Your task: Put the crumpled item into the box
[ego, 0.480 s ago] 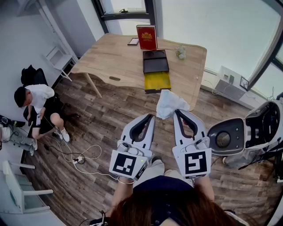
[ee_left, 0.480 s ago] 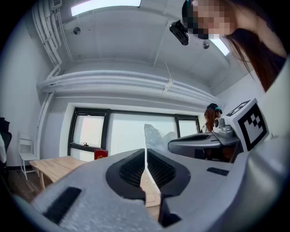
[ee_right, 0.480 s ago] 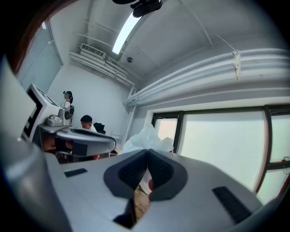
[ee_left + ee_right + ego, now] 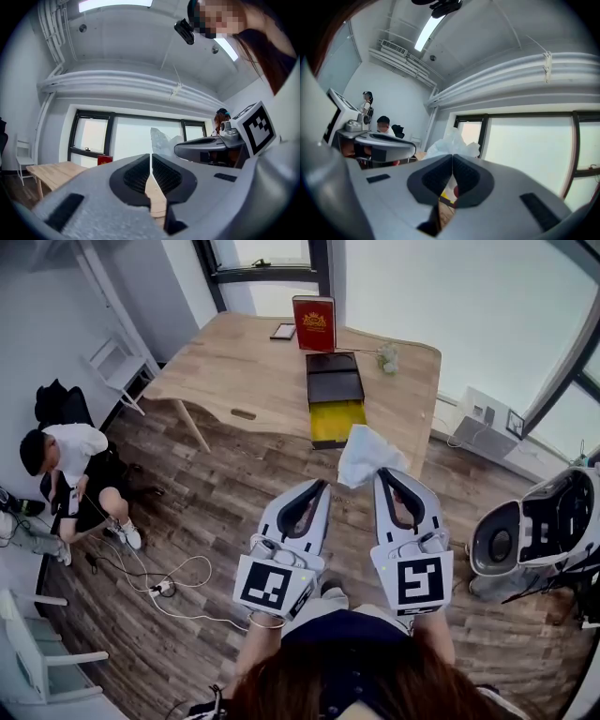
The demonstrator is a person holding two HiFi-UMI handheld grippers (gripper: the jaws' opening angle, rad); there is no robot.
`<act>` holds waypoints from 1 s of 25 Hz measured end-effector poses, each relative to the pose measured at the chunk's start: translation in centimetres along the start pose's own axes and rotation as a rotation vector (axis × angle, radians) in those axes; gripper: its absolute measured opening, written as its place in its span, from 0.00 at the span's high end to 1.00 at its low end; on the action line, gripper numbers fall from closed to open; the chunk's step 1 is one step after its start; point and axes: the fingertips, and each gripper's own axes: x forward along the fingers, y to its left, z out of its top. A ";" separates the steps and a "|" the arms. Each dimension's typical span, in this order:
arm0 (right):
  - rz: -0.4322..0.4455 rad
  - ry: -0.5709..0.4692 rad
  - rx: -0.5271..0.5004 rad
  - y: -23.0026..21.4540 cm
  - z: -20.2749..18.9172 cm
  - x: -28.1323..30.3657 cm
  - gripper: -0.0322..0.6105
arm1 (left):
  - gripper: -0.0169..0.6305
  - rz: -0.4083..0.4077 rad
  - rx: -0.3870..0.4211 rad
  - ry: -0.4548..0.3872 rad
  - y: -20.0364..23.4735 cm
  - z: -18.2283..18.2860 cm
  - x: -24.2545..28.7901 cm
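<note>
- The crumpled item, white and thin, is held in the air short of the near edge of the tabletop, not yet over the box.
- Its lower part is clamped by the right tongs, probably so that it can be carried forward.
- The left tongs are closed on nothing and held just beside.
- The box is laid open at the near edge, ready for the item.

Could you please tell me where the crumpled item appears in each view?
Head view: crumpled item at centre, in the right gripper.
Left gripper view: it shows right of centre, above the jaws.
Right gripper view: it shows centre, just above the jaws.
Shared landmark: window frame.
</note>
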 end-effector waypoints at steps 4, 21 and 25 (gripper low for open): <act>-0.021 0.005 -0.015 0.3 0.5 1.1 0.91 | 0.92 -0.015 -0.007 -0.013 1.2 0.3 0.1; -0.049 0.060 -0.044 -0.2 -0.7 4.3 0.91 | 0.92 -0.051 0.005 -0.009 4.1 -1.1 2.7; -0.064 0.058 -0.029 -1.1 -1.1 5.2 0.91 | 0.92 -0.055 0.003 -0.008 4.5 -1.2 3.9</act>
